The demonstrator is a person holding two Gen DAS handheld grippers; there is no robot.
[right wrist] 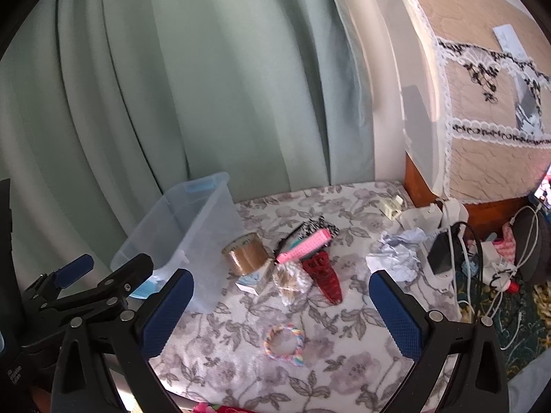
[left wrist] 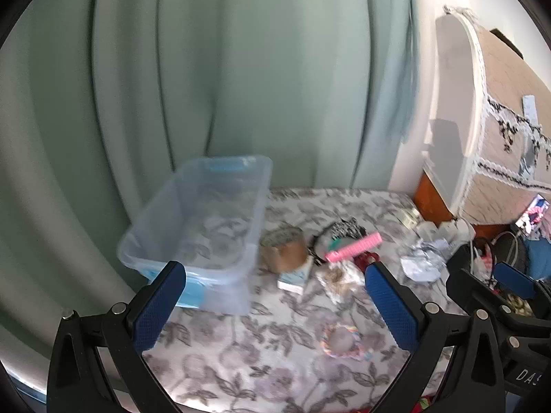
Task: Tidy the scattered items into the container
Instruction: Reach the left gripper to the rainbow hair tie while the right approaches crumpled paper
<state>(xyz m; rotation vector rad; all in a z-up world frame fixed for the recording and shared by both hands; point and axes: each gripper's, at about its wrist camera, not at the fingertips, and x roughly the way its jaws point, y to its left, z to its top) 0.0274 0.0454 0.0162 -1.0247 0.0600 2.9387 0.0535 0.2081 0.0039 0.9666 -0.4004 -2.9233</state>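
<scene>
A clear plastic container (left wrist: 162, 241) (right wrist: 144, 244) stands at the left on the floral cloth, nothing visible inside. Beside it lie a brown tape roll (left wrist: 284, 249) (right wrist: 245, 253), a pink comb (left wrist: 354, 246) (right wrist: 303, 245), a red hair clip (right wrist: 323, 272), a small white box (right wrist: 251, 280), a clear bag of beige bits (right wrist: 291, 280), crumpled paper (left wrist: 422, 261) (right wrist: 396, 251) and a rainbow bracelet (left wrist: 341, 340) (right wrist: 284, 339). My left gripper (left wrist: 275, 304) and right gripper (right wrist: 282, 309) are open and empty, above the near cloth.
Green curtains (left wrist: 206, 69) hang behind. A white round-edged unit under a lace-trimmed cover (right wrist: 482, 103) stands at the right. Chargers, a power strip and cables (right wrist: 458, 241) crowd the right edge of the cloth.
</scene>
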